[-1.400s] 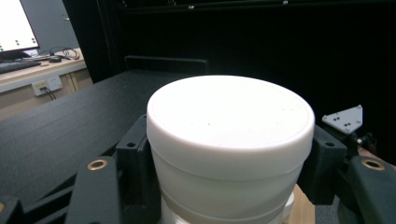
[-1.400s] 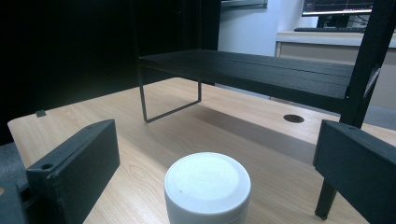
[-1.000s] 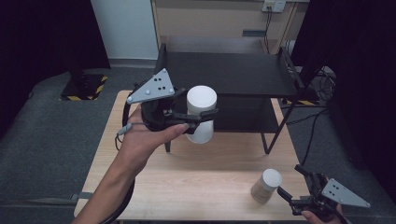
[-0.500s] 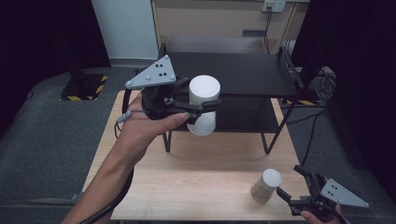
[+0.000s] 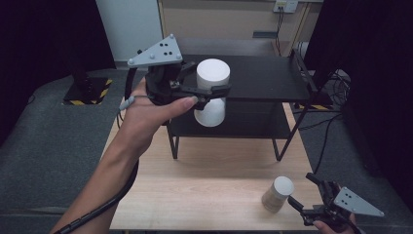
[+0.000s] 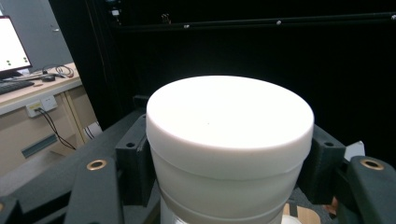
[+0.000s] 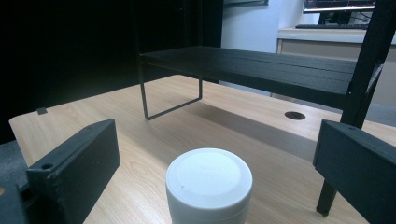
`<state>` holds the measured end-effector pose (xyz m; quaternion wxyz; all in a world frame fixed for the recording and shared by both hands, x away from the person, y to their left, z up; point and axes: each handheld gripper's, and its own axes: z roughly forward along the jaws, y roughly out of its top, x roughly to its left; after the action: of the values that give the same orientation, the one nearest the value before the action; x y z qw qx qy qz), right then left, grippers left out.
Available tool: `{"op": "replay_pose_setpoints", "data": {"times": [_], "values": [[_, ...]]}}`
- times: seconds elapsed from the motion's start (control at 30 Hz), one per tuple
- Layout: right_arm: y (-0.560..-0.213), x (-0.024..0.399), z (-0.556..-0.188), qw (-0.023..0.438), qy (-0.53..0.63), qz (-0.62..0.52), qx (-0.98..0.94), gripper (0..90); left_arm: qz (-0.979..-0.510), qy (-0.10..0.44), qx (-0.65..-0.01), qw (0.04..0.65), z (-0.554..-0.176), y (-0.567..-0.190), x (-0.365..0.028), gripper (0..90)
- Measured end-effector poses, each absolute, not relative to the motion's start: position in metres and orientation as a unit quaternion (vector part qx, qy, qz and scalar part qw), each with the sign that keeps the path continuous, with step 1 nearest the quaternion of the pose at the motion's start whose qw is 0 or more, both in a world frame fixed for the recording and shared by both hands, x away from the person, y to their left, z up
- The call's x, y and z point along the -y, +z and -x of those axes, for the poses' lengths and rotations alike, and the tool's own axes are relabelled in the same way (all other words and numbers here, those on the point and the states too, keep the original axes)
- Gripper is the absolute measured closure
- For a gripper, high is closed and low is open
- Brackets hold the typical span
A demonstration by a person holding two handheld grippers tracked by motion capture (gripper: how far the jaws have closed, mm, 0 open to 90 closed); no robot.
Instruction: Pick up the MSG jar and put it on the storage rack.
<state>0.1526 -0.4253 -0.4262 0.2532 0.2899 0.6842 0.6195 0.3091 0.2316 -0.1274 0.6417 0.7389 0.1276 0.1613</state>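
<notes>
A large white lidded jar [image 5: 210,114] hangs in the air in front of the black rack's top shelf [image 5: 263,73], about level with it. My left gripper [image 5: 214,90] is shut on it just below the lid; the black pads [image 6: 133,161] press both sides of the jar [image 6: 229,140]. A small white jar [image 5: 277,193] stands upright on the wooden table [image 5: 219,161] near the front right. My right gripper [image 5: 300,188] rests open just right of it, the wide-apart jaws pointing at the small jar [image 7: 208,186] without touching it.
The black two-level rack stands at the back of the table on thin legs [image 7: 144,93], its lower shelf [image 5: 253,124] bare. Dark curtains flank the table. A desk with a monitor [image 6: 11,46] sits beyond.
My left gripper has lifted the large jar higher and carried it a little farther back towards the rack's top shelf. The right gripper and the small jar have stayed put.
</notes>
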Motion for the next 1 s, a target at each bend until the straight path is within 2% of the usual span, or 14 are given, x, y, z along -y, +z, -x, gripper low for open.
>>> {"op": "replay_pose_setpoints", "data": {"times": [1.0], "values": [[-0.427,0.424,-0.151,0.248,0.614,-0.290,-0.691,1.1,-0.726,0.176,-0.151,0.648,-0.363,-0.126,-0.217,33.4]]}}
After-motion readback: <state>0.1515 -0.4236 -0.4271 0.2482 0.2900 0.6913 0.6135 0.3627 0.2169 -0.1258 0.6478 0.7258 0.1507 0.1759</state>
